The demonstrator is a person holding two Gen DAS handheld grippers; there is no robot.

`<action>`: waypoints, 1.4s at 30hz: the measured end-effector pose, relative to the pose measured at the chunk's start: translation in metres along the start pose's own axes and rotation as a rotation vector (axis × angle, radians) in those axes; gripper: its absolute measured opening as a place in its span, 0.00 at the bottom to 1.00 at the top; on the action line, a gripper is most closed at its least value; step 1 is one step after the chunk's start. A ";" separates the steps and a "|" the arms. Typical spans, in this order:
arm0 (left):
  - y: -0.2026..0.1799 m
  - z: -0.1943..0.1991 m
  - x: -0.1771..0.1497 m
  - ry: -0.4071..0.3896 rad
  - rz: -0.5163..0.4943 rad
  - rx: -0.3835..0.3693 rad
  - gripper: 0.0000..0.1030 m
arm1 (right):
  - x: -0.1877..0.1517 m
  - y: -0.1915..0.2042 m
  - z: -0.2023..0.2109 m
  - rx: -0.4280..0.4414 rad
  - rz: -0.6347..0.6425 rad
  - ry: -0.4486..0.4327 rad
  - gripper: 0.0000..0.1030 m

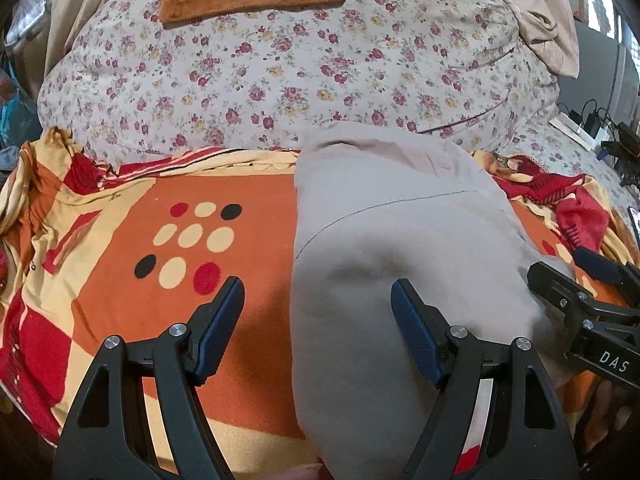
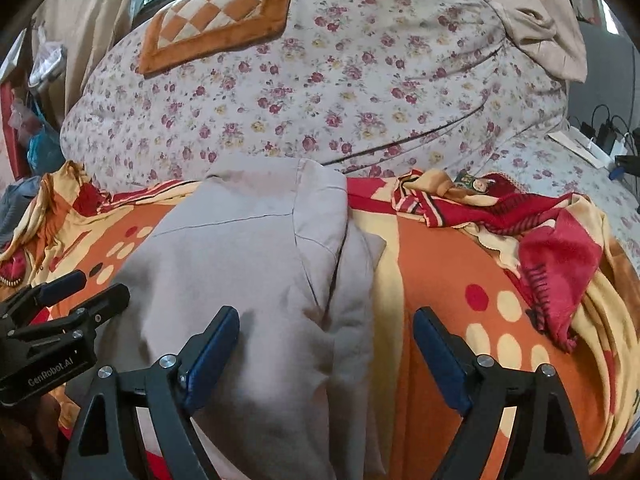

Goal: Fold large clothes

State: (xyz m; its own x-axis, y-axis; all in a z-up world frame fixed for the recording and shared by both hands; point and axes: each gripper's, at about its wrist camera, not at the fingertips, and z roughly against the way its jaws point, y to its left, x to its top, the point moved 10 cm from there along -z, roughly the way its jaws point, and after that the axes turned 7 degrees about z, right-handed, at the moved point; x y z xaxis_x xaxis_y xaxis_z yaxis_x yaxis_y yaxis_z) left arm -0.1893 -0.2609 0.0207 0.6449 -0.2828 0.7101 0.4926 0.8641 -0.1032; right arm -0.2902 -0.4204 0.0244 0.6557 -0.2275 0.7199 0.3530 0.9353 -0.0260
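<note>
Both spread, pinching nothing — left claw (image 1: 318,328) astride the grey garment's (image 1: 400,240) left edge, right claw (image 2: 326,356) astride its right edge on the orange blanket (image 1: 120,240) — seemingly placed for another fold.

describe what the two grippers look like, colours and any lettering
Both are matte black frames with silver screw heads and two ribbed dark blue pads. The left gripper shows white "GenRobot.AI" lettering in the right wrist view; the right gripper shows "DAS" in the left wrist view. No cables or sleeves visible.
</note>
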 end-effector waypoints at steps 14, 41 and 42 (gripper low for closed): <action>0.001 0.000 0.000 -0.009 -0.011 0.010 0.74 | 0.000 0.002 -0.001 0.006 0.000 -0.001 0.89; -0.009 0.001 -0.001 -0.016 -0.028 0.007 0.74 | -0.004 0.003 -0.004 0.004 -0.018 0.014 0.89; -0.010 0.000 -0.001 -0.015 -0.027 0.008 0.74 | -0.004 0.003 -0.004 0.003 -0.017 0.013 0.89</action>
State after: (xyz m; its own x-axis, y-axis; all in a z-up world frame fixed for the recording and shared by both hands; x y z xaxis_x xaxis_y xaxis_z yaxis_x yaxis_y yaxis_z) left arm -0.1952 -0.2692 0.0210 0.6221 -0.3000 0.7232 0.5054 0.8593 -0.0783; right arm -0.2890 -0.4177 0.0184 0.6586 -0.2467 0.7109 0.3624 0.9320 -0.0123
